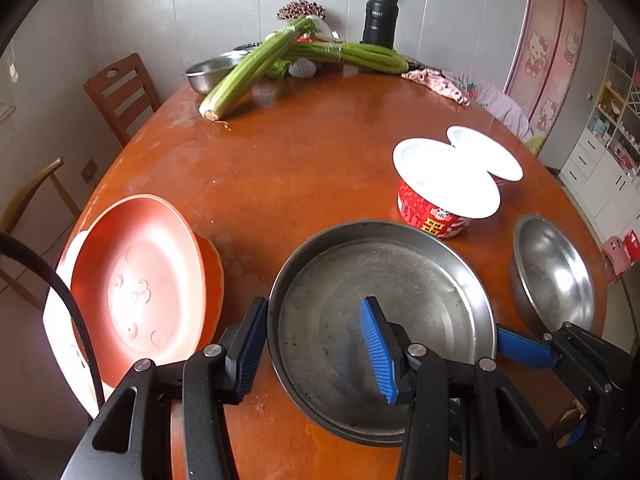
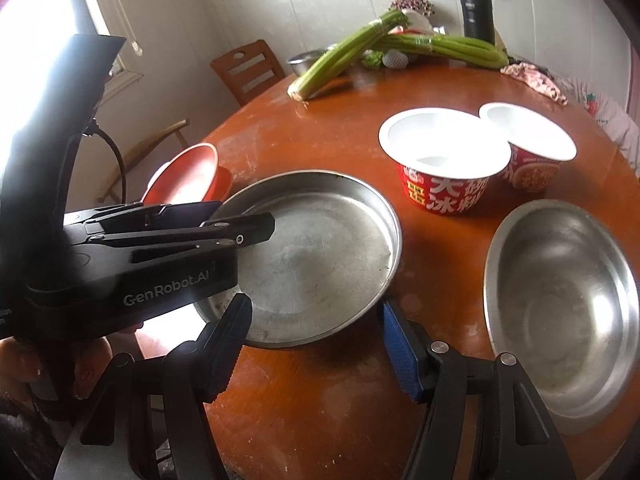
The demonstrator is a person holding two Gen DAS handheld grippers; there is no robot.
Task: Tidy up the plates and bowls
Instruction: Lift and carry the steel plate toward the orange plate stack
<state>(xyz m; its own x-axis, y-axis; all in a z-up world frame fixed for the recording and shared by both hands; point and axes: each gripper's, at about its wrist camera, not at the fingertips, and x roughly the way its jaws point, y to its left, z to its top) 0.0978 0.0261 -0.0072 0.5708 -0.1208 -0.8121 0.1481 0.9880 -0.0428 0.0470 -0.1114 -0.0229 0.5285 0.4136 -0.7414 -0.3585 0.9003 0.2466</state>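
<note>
The round wooden table (image 1: 320, 152) carries it all; nearest sits the steel pan (image 1: 380, 320), with the steel bowl (image 2: 560, 312) just beside it, two red paper bowls (image 2: 444, 160) behind, and orange plates (image 1: 140, 280) already nested at the edge, presumably sorted by kind; the left gripper (image 1: 316, 348) straddles the pan's rim, jaws apart, gripping nothing; the right gripper (image 2: 316, 344) hangs released over bare wood.
</note>
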